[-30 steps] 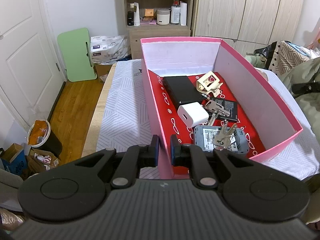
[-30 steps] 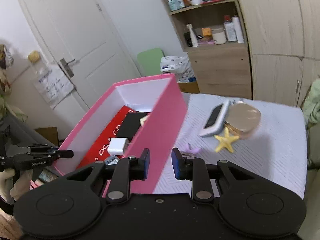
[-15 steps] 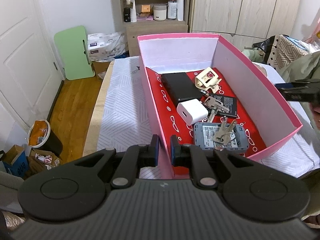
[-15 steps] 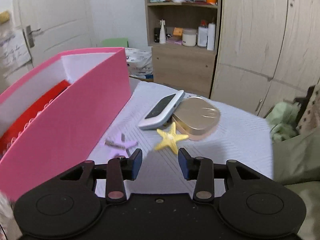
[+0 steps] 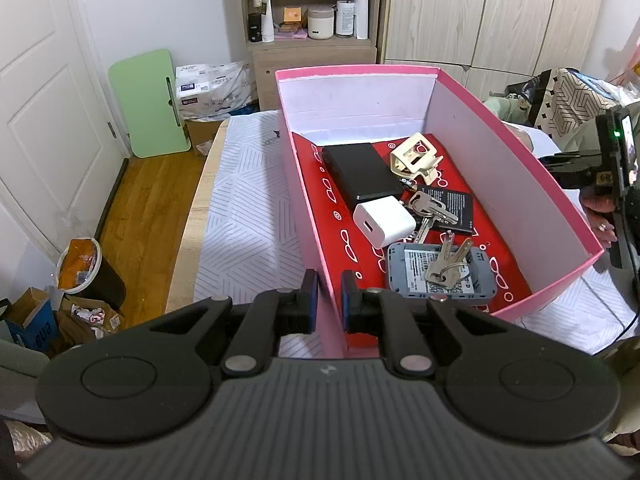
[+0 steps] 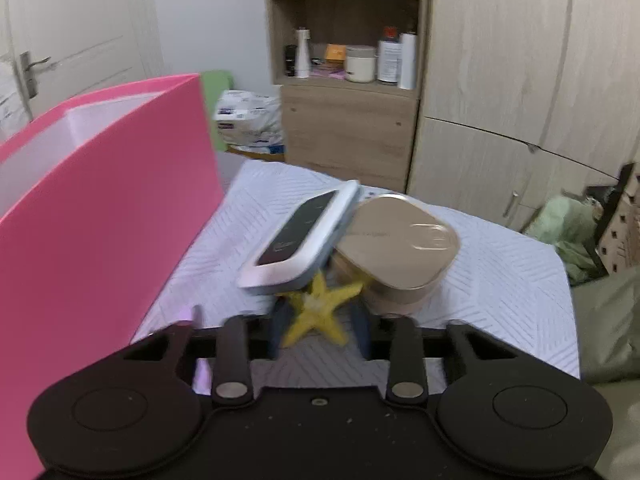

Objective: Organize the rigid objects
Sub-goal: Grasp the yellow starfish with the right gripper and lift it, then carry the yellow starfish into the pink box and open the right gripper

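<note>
My left gripper (image 5: 329, 296) is shut on the near left wall of the pink box (image 5: 304, 216). Inside lie a black power bank (image 5: 362, 174), a white charger (image 5: 384, 222), a cream clip (image 5: 414, 156), a black battery (image 5: 452, 208), keys (image 5: 444, 262) and a grey device (image 5: 412, 276). In the right wrist view my right gripper (image 6: 319, 330) is open, its fingers on either side of a yellow starfish (image 6: 318, 312) on the white cloth. Behind it lie a white handset (image 6: 300, 240) and a gold tin (image 6: 400, 252). The pink box wall (image 6: 100, 220) stands at the left.
The bed's white patterned cloth (image 5: 248, 208) ends at a wooden edge with floor at the left. A purple piece (image 6: 186, 314) lies by the box. A wooden shelf unit (image 6: 348, 80) and wardrobes stand behind. The right gripper's body shows at the far right of the left wrist view (image 5: 592, 164).
My right gripper swung away from the box and moved forward to the starfish, opening wider around it. My left gripper kept its hold on the box wall.
</note>
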`<state>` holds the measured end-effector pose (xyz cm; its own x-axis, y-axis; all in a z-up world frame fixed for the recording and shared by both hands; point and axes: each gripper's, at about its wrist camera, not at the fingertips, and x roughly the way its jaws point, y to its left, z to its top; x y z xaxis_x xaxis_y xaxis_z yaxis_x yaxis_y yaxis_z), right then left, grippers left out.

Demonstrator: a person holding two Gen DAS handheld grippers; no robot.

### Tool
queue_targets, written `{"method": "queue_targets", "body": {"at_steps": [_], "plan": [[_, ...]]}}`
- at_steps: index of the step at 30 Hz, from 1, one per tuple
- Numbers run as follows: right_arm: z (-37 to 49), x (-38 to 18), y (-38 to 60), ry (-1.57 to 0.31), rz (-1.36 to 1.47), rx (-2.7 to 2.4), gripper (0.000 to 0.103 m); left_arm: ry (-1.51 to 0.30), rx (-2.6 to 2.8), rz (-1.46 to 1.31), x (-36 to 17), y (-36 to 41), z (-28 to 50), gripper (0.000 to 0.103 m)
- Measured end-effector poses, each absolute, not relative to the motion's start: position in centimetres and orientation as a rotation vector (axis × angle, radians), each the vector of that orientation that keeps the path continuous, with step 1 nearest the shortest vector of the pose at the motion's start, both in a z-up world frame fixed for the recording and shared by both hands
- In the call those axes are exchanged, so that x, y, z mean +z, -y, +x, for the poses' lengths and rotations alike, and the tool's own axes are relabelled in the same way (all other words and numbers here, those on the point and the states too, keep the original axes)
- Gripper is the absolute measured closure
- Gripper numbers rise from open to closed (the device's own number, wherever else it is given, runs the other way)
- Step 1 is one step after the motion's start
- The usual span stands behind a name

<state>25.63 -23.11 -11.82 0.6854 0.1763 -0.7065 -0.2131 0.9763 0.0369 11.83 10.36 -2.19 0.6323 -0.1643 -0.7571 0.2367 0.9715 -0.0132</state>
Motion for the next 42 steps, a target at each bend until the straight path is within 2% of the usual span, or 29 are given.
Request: {"method": "queue_targets", "body": {"at_steps": [6,18,34,42], "plan": [[23.9,-11.1,23.0,-0.791,-0.056,0.222,0.075,-0.855,-0.228,0.088,-2.3,-10.3,11.8,0.092],[20.0,-9.3,23.0,-0.793,-0.076,0.245,0.075,-0.856,-0.234,0.084,-2.2,-10.3,11.8,0.092],[15.2,-1.4,21.0,-0.706,-0.111,0.299,0.075,-0.876,-0.249,0.143,-2.0,-9.8,11.9,0.092],[13.5,2.2,20.0,-0.661,-0.087,0.365,0.075,-0.951,-0.262,0.137,-1.4,-10.0,13.0,0.093]]}}
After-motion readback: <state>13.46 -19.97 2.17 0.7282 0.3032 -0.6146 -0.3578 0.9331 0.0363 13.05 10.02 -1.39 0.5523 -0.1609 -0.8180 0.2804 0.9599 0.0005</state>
